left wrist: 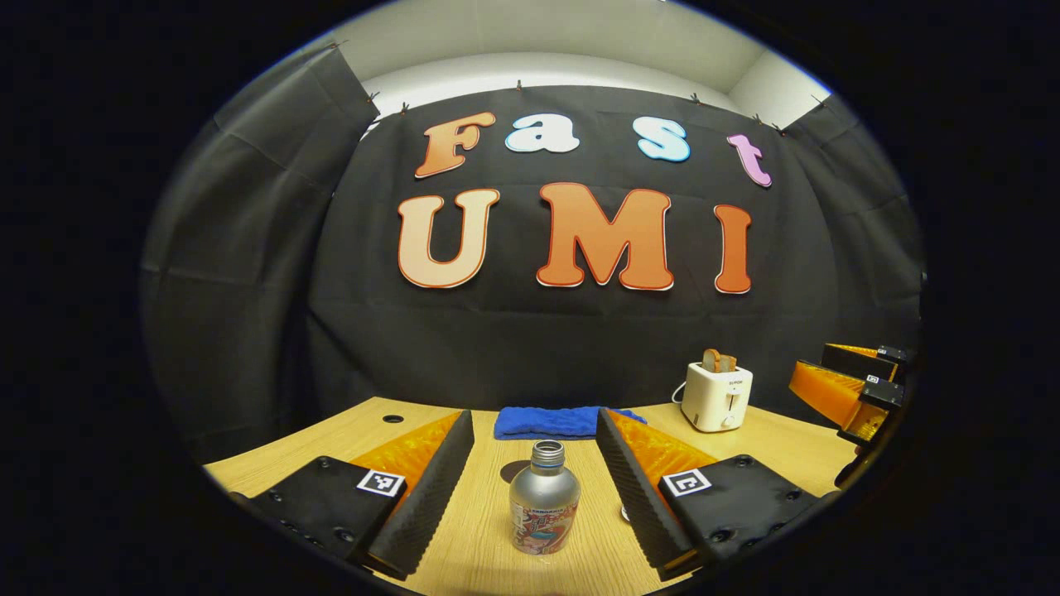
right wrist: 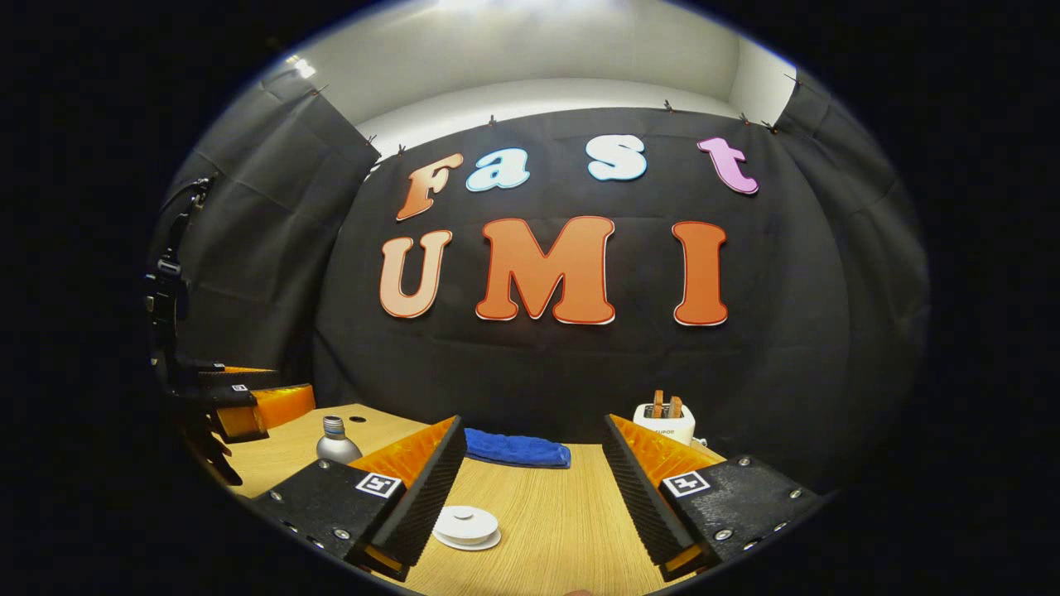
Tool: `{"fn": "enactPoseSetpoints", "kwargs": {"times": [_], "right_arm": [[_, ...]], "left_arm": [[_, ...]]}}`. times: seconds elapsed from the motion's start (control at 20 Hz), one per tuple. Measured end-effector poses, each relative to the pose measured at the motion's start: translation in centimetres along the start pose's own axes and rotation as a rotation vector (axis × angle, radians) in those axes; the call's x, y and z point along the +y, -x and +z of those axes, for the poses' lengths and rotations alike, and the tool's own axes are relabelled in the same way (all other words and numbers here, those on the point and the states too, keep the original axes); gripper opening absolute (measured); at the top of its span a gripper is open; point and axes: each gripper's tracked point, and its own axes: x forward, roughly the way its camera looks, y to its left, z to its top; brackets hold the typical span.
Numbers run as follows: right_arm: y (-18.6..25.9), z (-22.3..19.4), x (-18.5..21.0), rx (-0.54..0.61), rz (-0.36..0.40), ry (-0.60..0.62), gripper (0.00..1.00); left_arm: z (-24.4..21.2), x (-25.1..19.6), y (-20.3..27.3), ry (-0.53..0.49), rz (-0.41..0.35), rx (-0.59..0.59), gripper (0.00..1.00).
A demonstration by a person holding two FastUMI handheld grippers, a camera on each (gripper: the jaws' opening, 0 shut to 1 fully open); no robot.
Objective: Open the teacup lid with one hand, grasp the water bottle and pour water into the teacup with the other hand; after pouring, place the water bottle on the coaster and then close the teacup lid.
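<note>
the bottle (left wrist: 543,505) stands upright on the wooden table (left wrist: 489,546), at 6 o'clock in the left gripper view, between the two fingers of the left gripper (left wrist: 534,488) but not touched by them. it is a small silver metal bottle with a coloured label and no cap on the neck. in the right gripper view the teacup (right wrist: 466,526) sits at 7 o'clock, low and white, with its lid still on, just beside the left finger of the right gripper (right wrist: 530,497).

i judge that the task is at its beginning: both grippers are released, jaws wide apart, holding nothing. the next move asks the right gripper to come over the small knob of the lid and close on it, and the left one to go forward and close on the bottle body.

farther away, a blue cloth (left wrist: 555,420) lies at 12 o'clock from the bottle, and a white toaster (left wrist: 719,396) with bread stands at 2 o'clock.
</note>
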Motion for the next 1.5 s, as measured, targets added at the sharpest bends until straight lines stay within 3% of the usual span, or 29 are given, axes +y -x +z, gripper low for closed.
{"fn": "enactPoseSetpoints", "kwargs": {"times": [0.3, 0.8, 1.05, 1.35, 1.45, 1.5], "right_arm": [[-1.5, -2.8, 1.6, 0.068, 0.032, -0.002, 0.99], [-4.5, -10.9, 5.7, 0.294, 0.125, -0.027, 0.99], [-5.3, -13.5, 7.6, 0.367, 0.18, -0.002, 0.94], [-5.9, -16.5, 8.6, 0.435, 0.222, 0.054, 0.71], [-5.8, -17.2, 8.8, 0.451, 0.233, 0.062, 0.55], [-5.8, -17.6, 9.0, 0.469, 0.239, 0.054, 0.54]], "left_arm": [[-1.4, 1.2, 0.1, -0.019, 0.024, 0.026, 0.97], [-4.1, 1.6, 0.4, -0.051, 0.009, 0.097, 0.97], [-4.9, 2.1, 0.3, -0.061, 0.019, 0.121, 0.97], [-6.1, 2.3, -0.2, -0.068, 0.018, 0.156, 0.97], [-6.5, 2.3, -0.3, -0.071, 0.018, 0.164, 0.98], [-6.6, 2.3, -0.4, -0.072, 0.017, 0.169, 1.0]]}}
